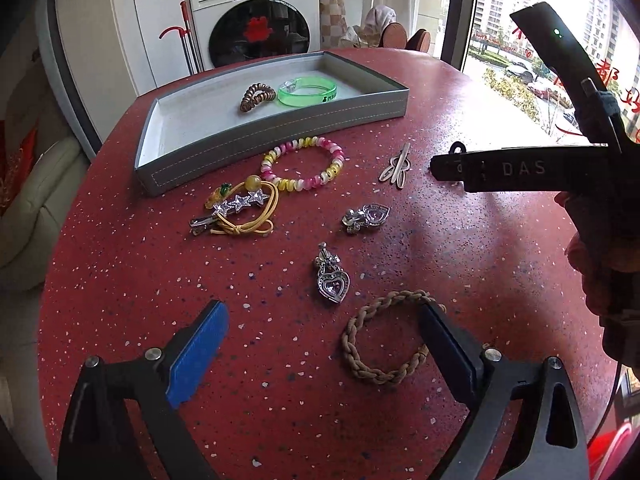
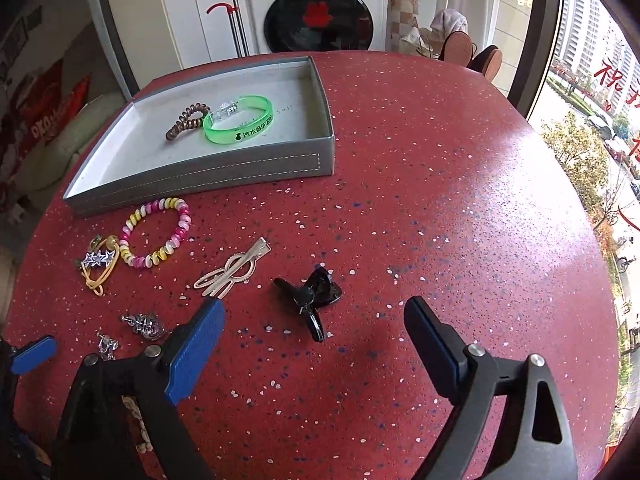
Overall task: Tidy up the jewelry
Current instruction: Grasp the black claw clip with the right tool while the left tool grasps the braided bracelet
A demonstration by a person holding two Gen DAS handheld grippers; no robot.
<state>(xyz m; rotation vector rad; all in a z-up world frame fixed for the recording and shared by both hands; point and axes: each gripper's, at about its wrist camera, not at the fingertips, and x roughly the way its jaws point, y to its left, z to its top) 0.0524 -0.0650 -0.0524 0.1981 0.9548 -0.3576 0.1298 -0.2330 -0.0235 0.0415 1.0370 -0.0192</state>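
Two claws spread wide, gripping nothing: left claw (image 1: 324, 344) low over braided bracelet (image 1: 386, 336), right claw (image 2: 314, 344) just short of black hair clip (image 2: 310, 294). Beyond on red surface (image 2: 440, 200): heart pendants (image 1: 332, 276), silver clip (image 2: 232, 268), beaded bracelet (image 1: 302, 164). Farthest, grey tray (image 2: 240, 168) holding green bangle (image 2: 238, 120), brown coil tie (image 2: 186, 120).

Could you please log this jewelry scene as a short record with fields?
surface: red speckled table
container: gray tray, at the far side
in tray: green wristband, brown spiral hair tie
on table: pink and yellow bracelet, star hair clip, yellow hair tie, silver clip, two heart earrings, braided band, black hair clip
left hand-held gripper: open, holding nothing
right hand-held gripper: open, holding nothing
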